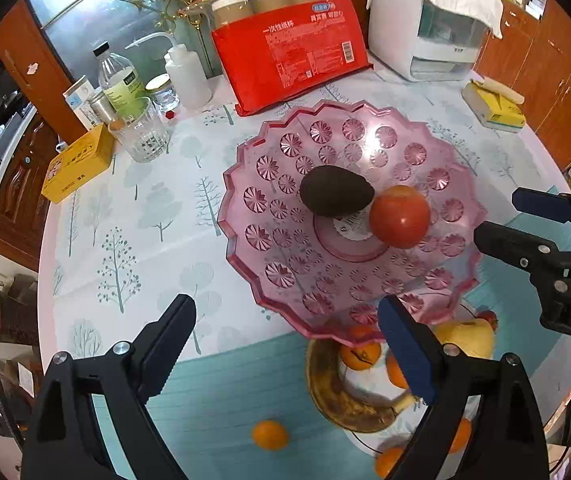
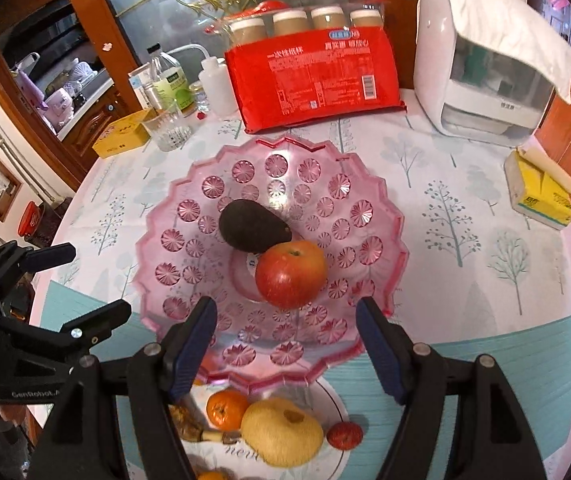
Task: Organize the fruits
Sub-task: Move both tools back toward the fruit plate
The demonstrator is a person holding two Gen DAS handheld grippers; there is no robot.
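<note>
A pink dish (image 2: 189, 184) stands on the round surface (image 2: 465, 248), holding an avocado (image 2: 251, 226) and a red apple (image 2: 291, 274) that touch near its centre. Both claws hang above the dish's near edge, pointing steeply down at it.

The left claw (image 1: 285, 344) has its jaws wide apart, with nothing between its blue pads; the dish rim and the fruit below show through the gap. The right claw (image 2: 285, 344) is likewise spread, and nothing is gripped between its fingers.

Below the dish's near rim sits a white plate (image 2: 337, 404) carrying more fruit: an orange (image 2: 227, 408), a yellow pear (image 2: 281, 436), a browned banana (image 1: 337, 392) and a small red fruit (image 2: 345, 434). In the left view, one more orange (image 1: 270, 435) lies alone on the teal mat (image 1: 213, 392), apart from the plate.

At the far side of the surface stand a red pack of paper cups (image 2: 317, 76), a white appliance (image 2: 481, 60) draped with a cloth, a yellow tissue pack (image 2: 541, 196), a yellow box (image 2: 123, 134), a glass (image 2: 169, 128) and several bottles (image 2: 165, 76).
</note>
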